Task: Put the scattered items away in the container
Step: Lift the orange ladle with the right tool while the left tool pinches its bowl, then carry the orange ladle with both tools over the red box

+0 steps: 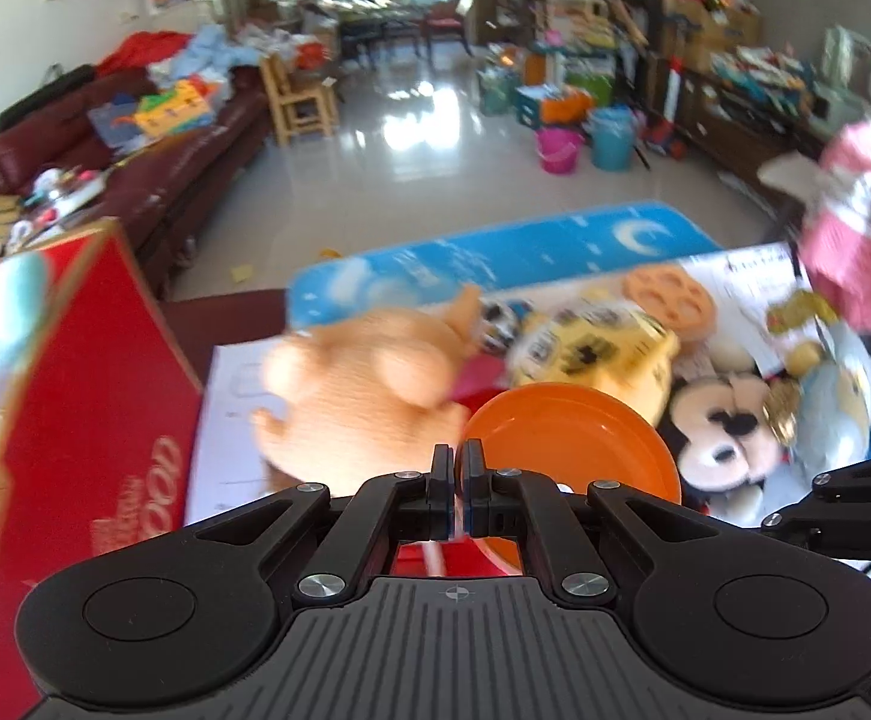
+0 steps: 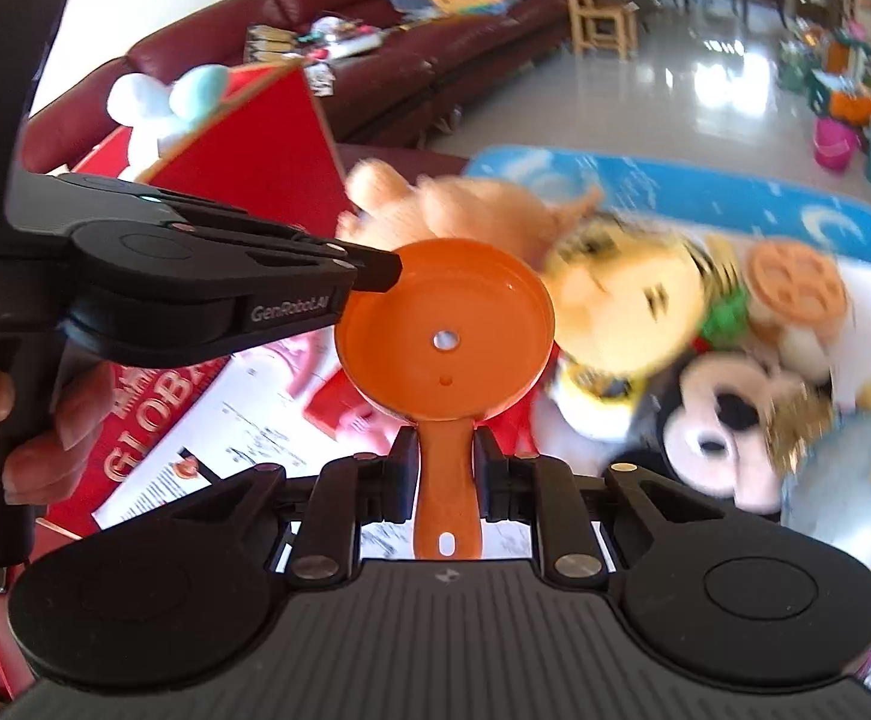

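Observation:
An orange toy frying pan (image 2: pixel 444 342) is held in the air by both grippers. My right gripper (image 2: pixel 445 456) is shut on its handle. My left gripper (image 1: pixel 458 468) is shut on the pan's rim (image 1: pixel 567 438); its fingers (image 2: pixel 375 270) reach in from the left in the right wrist view. Below lie plush toys: an orange one (image 1: pixel 369 384), a yellow one (image 1: pixel 597 354), a Mickey Mouse (image 1: pixel 717 426) and a light blue one (image 1: pixel 837 414). A red cardboard box (image 1: pixel 75 420) stands at the left with a white and teal plush (image 2: pixel 165 96) in it.
The toys lie on printed paper (image 1: pixel 753 276) over a blue mat (image 1: pixel 495 252). An orange waffle-like toy (image 2: pixel 795 288) sits among them. A dark red sofa (image 1: pixel 153 174) runs along the left. Pink and blue buckets (image 1: pixel 585 144) stand on the shiny floor behind.

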Available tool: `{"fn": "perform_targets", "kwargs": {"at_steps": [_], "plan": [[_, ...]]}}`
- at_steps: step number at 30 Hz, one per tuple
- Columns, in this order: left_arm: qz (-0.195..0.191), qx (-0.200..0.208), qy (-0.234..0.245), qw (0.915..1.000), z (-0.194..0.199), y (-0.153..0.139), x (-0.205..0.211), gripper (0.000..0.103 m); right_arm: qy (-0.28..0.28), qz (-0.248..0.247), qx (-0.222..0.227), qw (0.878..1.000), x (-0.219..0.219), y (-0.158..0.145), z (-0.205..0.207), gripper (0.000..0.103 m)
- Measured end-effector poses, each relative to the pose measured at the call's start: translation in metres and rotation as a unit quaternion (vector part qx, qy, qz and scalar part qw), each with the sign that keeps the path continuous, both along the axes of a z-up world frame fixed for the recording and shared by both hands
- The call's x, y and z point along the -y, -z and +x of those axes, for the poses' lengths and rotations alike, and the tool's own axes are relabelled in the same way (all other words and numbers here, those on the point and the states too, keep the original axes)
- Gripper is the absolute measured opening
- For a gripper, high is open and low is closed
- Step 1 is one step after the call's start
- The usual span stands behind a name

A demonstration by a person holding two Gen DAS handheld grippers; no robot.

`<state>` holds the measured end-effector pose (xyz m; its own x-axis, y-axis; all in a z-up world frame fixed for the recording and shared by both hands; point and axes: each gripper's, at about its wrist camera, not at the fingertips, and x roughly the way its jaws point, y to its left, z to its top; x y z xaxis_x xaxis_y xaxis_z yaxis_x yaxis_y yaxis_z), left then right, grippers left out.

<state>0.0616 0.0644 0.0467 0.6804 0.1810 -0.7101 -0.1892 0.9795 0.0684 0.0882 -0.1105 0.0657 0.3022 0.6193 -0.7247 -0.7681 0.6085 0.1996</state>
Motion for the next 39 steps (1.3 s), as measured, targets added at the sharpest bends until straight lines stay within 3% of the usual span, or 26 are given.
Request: {"fn": "perform_targets", "kwargs": {"at_steps": [7, 14, 22, 23, 24, 25, 26, 27, 28, 29, 31, 35, 39], "plan": [[0.001, 0.066, -0.079, 0.9947, -0.050, -0.052, -0.064, 0.000, -0.077, 0.020, 0.060, 0.995, -0.058, -0.053, -0.022, 0.022], [0.032, 0.088, -0.171, 0.9809, -0.114, -0.092, -0.140, 0.000, -0.173, 0.044, 0.091, 0.980, -0.143, -0.088, -0.063, 0.022], [0.091, 0.070, -0.243, 0.9632, -0.158, -0.125, -0.210, 0.000, -0.232, 0.075, 0.065, 0.968, -0.230, -0.108, -0.095, 0.022], [0.089, 0.069, -0.249, 0.9619, -0.161, -0.127, -0.219, 0.000, -0.233, 0.080, 0.056, 0.967, -0.239, -0.109, -0.095, 0.024], [0.083, 0.066, -0.254, 0.9614, -0.162, -0.129, -0.228, 0.001, -0.235, 0.082, 0.047, 0.967, -0.248, -0.108, -0.094, 0.035], [0.074, 0.062, -0.257, 0.9616, -0.161, -0.129, -0.238, 0.023, -0.239, 0.083, 0.039, 0.967, -0.257, -0.106, -0.094, 0.049], [0.065, 0.058, -0.264, 0.9607, -0.161, -0.127, -0.246, 0.038, -0.231, 0.081, 0.036, 0.969, -0.264, -0.105, -0.096, 0.082], [0.061, 0.053, -0.274, 0.9584, -0.164, -0.124, -0.251, 0.054, -0.215, 0.081, 0.040, 0.972, -0.267, -0.103, -0.094, 0.093], [0.058, 0.051, -0.281, 0.9565, -0.165, -0.121, -0.255, 0.085, -0.206, 0.081, 0.042, 0.974, -0.268, -0.101, -0.093, 0.092], [0.057, 0.054, -0.289, 0.9541, -0.168, -0.117, -0.257, 0.102, -0.205, 0.080, 0.035, 0.975, -0.268, -0.100, -0.092, 0.092], [0.061, 0.059, -0.296, 0.9516, -0.174, -0.110, -0.257, 0.103, -0.208, 0.076, 0.018, 0.975, -0.264, -0.095, -0.087, 0.092], [0.041, 0.032, -0.289, 0.9559, -0.174, -0.091, -0.261, 0.103, -0.202, 0.047, 0.019, 0.978, -0.266, -0.084, -0.085, 0.095], [0.050, 0.012, -0.285, 0.9572, -0.175, -0.077, -0.259, 0.103, -0.198, 0.028, -0.004, 0.980, -0.270, -0.076, -0.084, 0.096]]}}
